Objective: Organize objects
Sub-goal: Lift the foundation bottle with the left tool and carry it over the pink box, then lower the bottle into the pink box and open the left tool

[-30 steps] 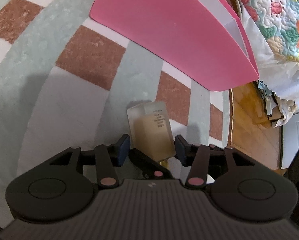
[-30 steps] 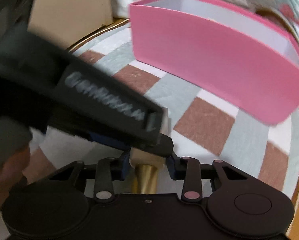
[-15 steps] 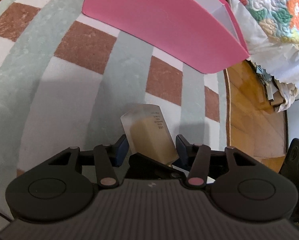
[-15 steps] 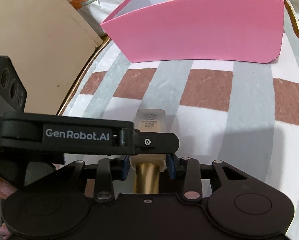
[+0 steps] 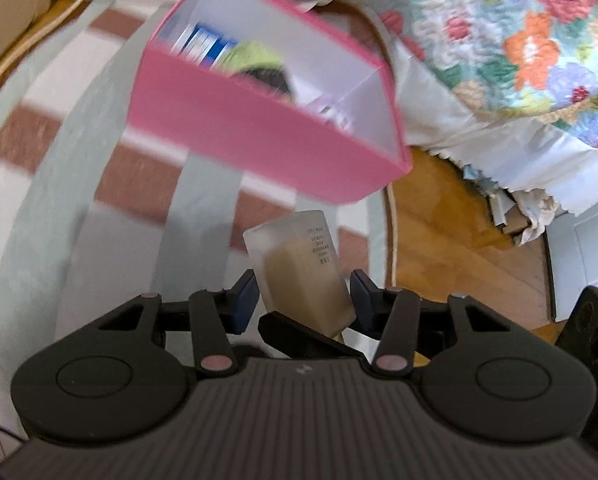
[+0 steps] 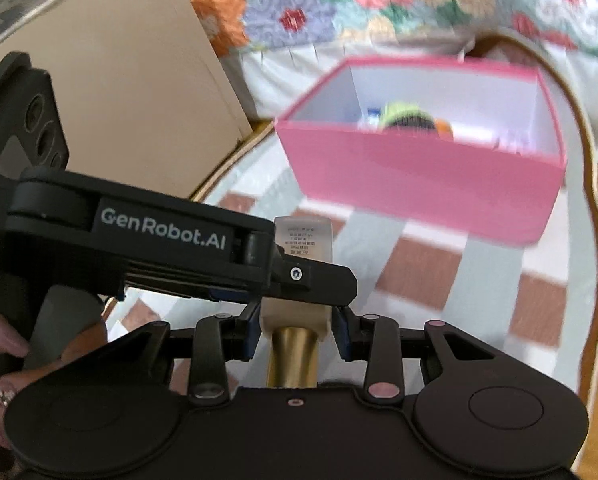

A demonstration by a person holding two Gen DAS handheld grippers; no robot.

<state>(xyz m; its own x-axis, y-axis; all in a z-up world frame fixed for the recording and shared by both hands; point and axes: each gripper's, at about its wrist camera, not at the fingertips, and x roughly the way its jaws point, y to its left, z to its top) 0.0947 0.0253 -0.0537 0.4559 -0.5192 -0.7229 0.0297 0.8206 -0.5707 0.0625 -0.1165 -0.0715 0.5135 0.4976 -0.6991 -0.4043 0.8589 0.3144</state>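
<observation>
Bottle (image 6: 295,320), frosted with a gold cap, sits low in the frame's centre, pinched by your right gripper (image 6: 295,327). Your left gripper (image 5: 302,306) also brackets it, though contact is unclear. Pink box (image 6: 419,184) lies upper right.

The pink box (image 6: 423,176) stands ahead with its top open; items fill its left and middle, the right end (image 6: 515,120) shows bare white wall. Checked cloth (image 6: 439,276) before it lies free. A cardboard sheet (image 6: 131,92) walls the left; the bed's quilt (image 5: 511,40) crowds behind.
</observation>
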